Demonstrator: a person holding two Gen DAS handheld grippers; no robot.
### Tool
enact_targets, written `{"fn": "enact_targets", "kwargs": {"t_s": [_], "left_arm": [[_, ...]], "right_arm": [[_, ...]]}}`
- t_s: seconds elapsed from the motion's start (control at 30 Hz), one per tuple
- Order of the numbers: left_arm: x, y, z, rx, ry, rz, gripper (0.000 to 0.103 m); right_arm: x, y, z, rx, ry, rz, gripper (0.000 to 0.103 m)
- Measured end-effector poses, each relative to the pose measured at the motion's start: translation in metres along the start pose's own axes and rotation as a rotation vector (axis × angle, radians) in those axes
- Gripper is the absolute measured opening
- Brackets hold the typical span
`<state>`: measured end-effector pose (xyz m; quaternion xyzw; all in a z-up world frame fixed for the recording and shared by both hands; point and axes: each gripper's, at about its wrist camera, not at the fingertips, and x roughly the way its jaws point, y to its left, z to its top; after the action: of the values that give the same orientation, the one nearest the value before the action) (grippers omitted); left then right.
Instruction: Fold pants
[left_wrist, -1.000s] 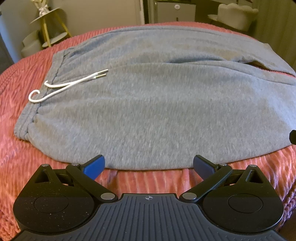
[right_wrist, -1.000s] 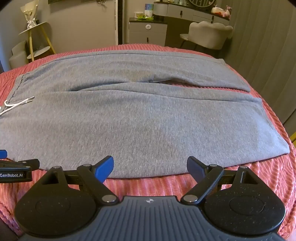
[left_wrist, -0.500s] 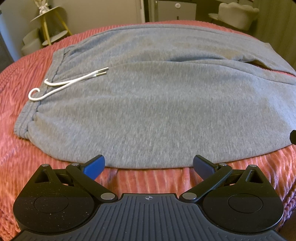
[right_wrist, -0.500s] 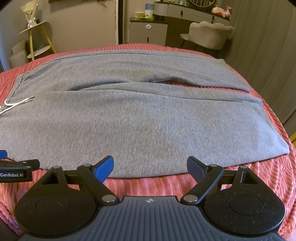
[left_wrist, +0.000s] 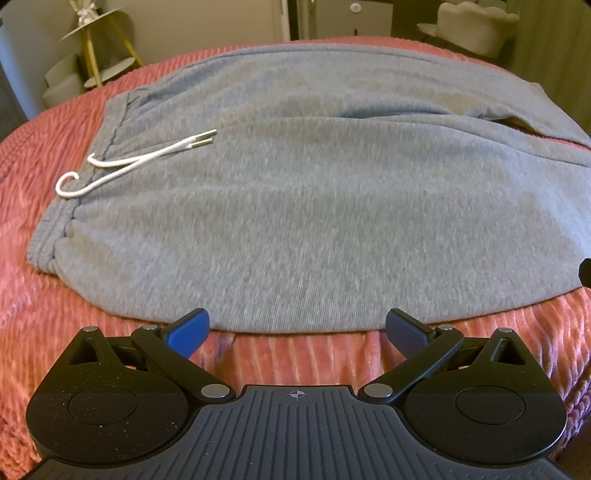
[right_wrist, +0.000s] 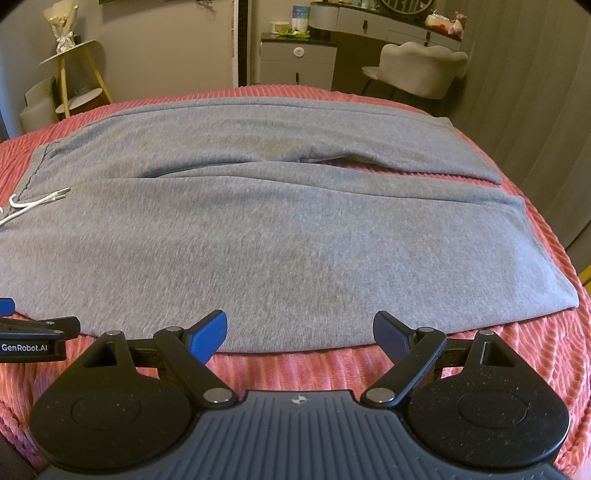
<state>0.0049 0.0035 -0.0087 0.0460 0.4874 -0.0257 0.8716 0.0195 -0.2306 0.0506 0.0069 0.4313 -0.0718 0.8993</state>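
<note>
Pants (left_wrist: 314, 221), one grey pair, lie spread flat on the red ribbed bedspread (left_wrist: 22, 295) in the left wrist view, waistband toward the bed's left edge, with two white drawstring (left_wrist: 147, 157) ends resting on the cloth. The left gripper (left_wrist: 297, 328) hovers at the near hem with its jaws spread wide, holding nothing.

From the right wrist view, both legs run side by side to the bed's right edge, slightly parted at the cuffs. The right gripper (right_wrist: 299, 328) sits low at the near hem, jaws wide apart and empty; the left gripper's tip shows at the left.
</note>
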Motion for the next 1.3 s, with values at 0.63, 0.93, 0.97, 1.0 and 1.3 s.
{"fn": "enact_targets", "kwargs": {"t_s": [0.63, 0.93, 0.97, 1.0, 1.3], "left_arm": [[0.0026, 0.0004, 0.0007, 0.001, 0.017, 0.004, 0.103], [0.0033, 0.0005, 0.0005, 0.001, 0.021, 0.005, 0.103], [0.0034, 0.0005, 0.0005, 0.001, 0.022, 0.006, 0.103], [0.0035, 0.0004, 0.0003, 0.001, 0.022, 0.007, 0.103], [0.004, -0.0001, 0.0001, 0.002, 0.024, 0.009, 0.103]], "right_arm": [[0.0005, 0.0015, 0.0, -0.005, 0.004, -0.005, 0.087], [0.0012, 0.0019, -0.0006, -0.007, 0.004, -0.006, 0.087], [0.001, 0.0014, -0.001, -0.006, 0.004, -0.006, 0.087], [0.0011, 0.0019, -0.0004, -0.007, 0.005, -0.005, 0.087], [0.0009, 0.0028, -0.0013, -0.01, 0.004, -0.009, 0.087]]}}
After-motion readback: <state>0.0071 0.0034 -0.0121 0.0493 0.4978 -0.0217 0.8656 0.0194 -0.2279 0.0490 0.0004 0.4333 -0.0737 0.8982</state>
